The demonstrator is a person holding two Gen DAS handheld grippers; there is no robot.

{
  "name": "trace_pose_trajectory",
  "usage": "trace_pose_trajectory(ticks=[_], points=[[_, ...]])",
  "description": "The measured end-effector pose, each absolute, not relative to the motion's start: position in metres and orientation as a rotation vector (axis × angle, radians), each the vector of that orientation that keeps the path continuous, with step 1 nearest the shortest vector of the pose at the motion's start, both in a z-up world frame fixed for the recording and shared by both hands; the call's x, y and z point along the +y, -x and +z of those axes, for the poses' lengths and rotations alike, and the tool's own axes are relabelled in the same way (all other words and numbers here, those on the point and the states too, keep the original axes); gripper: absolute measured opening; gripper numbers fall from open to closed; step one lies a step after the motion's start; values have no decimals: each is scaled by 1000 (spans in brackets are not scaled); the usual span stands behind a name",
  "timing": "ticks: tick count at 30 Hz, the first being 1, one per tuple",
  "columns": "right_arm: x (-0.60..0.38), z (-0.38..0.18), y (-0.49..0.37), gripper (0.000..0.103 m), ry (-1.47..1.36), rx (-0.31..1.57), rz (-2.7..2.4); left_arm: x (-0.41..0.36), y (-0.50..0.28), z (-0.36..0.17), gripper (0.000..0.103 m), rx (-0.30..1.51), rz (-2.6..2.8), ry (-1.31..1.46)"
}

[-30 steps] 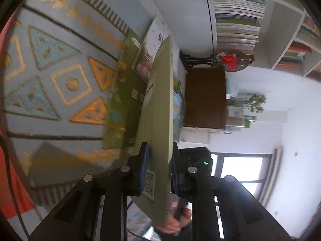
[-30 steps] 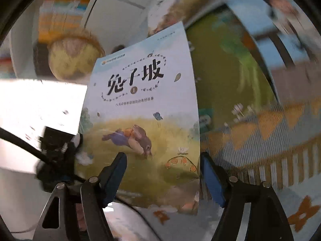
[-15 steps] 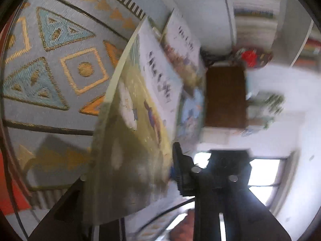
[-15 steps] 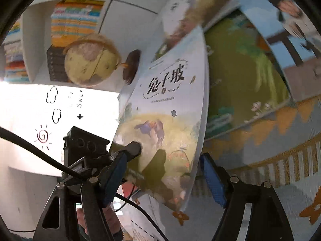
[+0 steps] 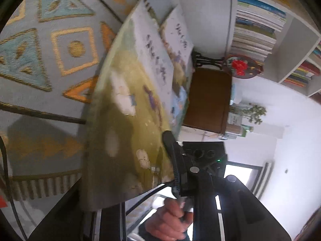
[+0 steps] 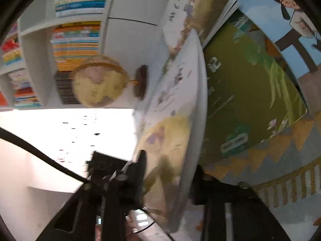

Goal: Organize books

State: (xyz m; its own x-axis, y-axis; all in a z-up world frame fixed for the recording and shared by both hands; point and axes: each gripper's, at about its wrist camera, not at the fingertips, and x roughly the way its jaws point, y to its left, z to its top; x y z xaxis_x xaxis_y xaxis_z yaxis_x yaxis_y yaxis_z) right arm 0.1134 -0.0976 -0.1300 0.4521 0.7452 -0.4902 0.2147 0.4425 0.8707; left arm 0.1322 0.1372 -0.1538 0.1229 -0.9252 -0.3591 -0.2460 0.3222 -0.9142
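The left gripper point(image 5: 128, 156) is clamped on the illustrated book point(image 5: 128, 108), which stands tilted above the patterned rug point(image 5: 50, 64). The right gripper point(image 6: 168, 172) has its fingers apart on both sides of this book's lower edge; it is not clear whether they touch it. Beyond the right gripper, a green book point(image 6: 246, 100) lies on the rug.

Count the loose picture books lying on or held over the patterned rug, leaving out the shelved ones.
4. The rabbit book is held up; the green book, the blue book and another rabbit-cover book lie on the rug. Others may be hidden.
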Motion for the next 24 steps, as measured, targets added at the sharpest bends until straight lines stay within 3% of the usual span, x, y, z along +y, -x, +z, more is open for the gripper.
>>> trace_pose_trajectory(ticks=[3, 10, 16, 24], points=[[-103, -133, -111, 10, -1126, 1076, 434, 145, -127, -158, 35, 1410, -682, 1132], [-115, -128, -106, 8, -1099, 1090, 434, 164, -128, -176, 48, 1381, -626, 1216], [-118, -131, -108, 8, -1091, 1109, 442, 166, -132, -178, 49, 1363, -589, 1215], [-114, -138, -114, 11, -1077, 1150, 439, 140, -133, -159, 49, 1393, -575, 1000]])
